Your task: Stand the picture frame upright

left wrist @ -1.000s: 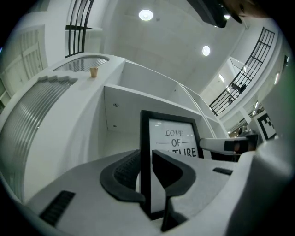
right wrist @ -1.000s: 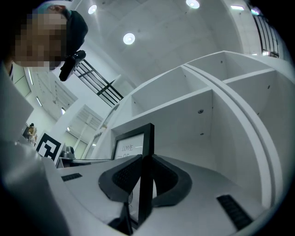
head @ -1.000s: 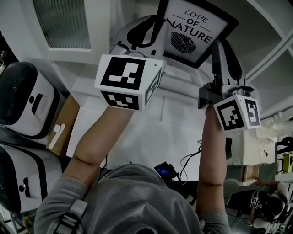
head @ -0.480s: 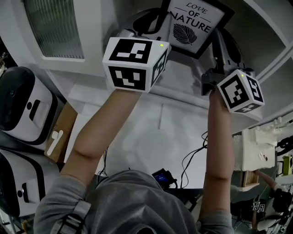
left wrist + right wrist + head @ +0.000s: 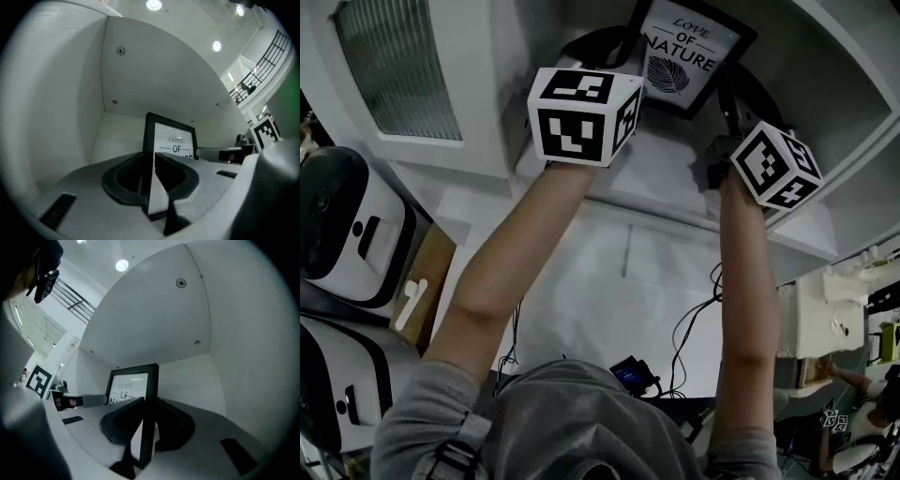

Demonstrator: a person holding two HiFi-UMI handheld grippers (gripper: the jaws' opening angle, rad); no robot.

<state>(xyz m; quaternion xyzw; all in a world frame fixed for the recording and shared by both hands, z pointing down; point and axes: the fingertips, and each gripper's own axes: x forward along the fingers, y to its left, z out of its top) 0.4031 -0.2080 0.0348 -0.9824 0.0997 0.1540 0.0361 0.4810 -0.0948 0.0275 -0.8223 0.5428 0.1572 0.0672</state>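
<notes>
The picture frame (image 5: 687, 53) has a black rim and a white print reading "LOVE OF NATURE" with a leaf. It is held upright inside a white shelf compartment (image 5: 825, 112), up in front of me. My left gripper (image 5: 614, 52) is shut on the frame's left edge, and my right gripper (image 5: 733, 92) is shut on its right edge. In the left gripper view the frame (image 5: 171, 140) rises from between the left gripper's (image 5: 152, 187) dark jaws. The right gripper view shows the frame (image 5: 133, 383) pinched edge-on in the right gripper (image 5: 145, 427). The frame's bottom edge is hidden behind the jaws.
The compartment's side wall (image 5: 61, 103) and back wall (image 5: 154, 319) stand close around the frame. A ribbed glass panel (image 5: 394, 66) is to the left. White rounded machines (image 5: 347, 225) sit low on the left. Cables and a small device (image 5: 633, 375) lie on the white table below.
Both grippers have carried the frame upward and deeper into the shelf compartment. The grip on both edges is unchanged.
</notes>
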